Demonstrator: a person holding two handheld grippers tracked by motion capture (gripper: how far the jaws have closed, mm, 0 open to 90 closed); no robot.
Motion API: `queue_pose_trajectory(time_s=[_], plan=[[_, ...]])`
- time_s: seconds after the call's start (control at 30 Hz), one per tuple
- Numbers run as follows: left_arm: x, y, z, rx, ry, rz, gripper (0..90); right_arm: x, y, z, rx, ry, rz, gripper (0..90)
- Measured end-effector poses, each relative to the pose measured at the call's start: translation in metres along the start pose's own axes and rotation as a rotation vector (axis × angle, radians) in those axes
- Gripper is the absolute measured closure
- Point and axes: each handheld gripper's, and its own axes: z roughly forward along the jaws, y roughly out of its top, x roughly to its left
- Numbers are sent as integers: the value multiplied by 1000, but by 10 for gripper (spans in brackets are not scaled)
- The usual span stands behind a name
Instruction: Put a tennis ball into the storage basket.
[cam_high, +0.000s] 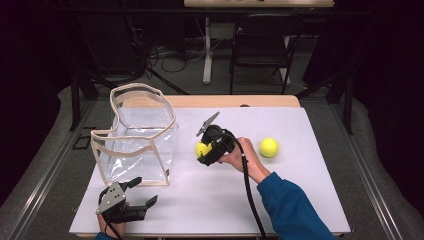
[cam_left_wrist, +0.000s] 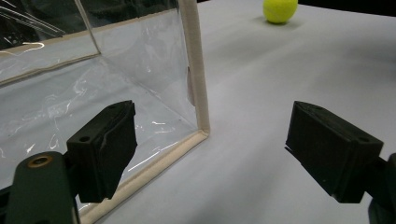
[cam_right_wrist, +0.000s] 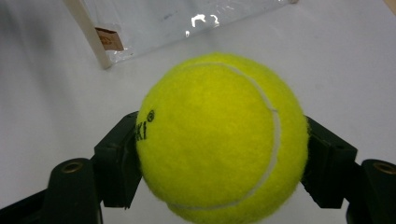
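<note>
The right gripper (cam_high: 206, 152) is clenched on a yellow tennis ball (cam_right_wrist: 219, 140), one black jaw pressing each side, and holds it above the white table cover (cam_high: 225, 195), just to the right of the clear bag (cam_high: 142, 142). The grip sits low on the ball's flanks, so most of the ball bulges forward of the jaws; a jolt or a slack squeeze could probably let it squirt out and roll across the smooth cover. The bag's walls are thin, soft plastic edged with cream tape, and its mouth stands open but uneven. A ball brought in too low would likely strike the rim and fold or tip the bag. The left gripper (cam_left_wrist: 210, 149) rests at the near edge with its jaws released, gripping nothing, close to the bag's lower corner (cam_left_wrist: 203, 130) but not steadying it. The bag appears empty. A second tennis ball (cam_high: 269, 147) lies on the cover, well apart to the right.
</note>
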Motion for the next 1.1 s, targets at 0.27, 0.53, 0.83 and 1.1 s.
queue_pose_trajectory(time_s=[0.27,0.53,0.83,1.1], plan=[[0,0,0,4,1,-1,160,-3,5,-4,-4,0,-4,256],[0,0,1,6,7,2,159,-10,7,-9,-12,-2,9,256],[0,0,1,1,5,5,159,-14,14,-14,-17,-10,8,256],[0,0,0,-3,4,1,159,-16,26,-19,-31,-21,-6,257]])
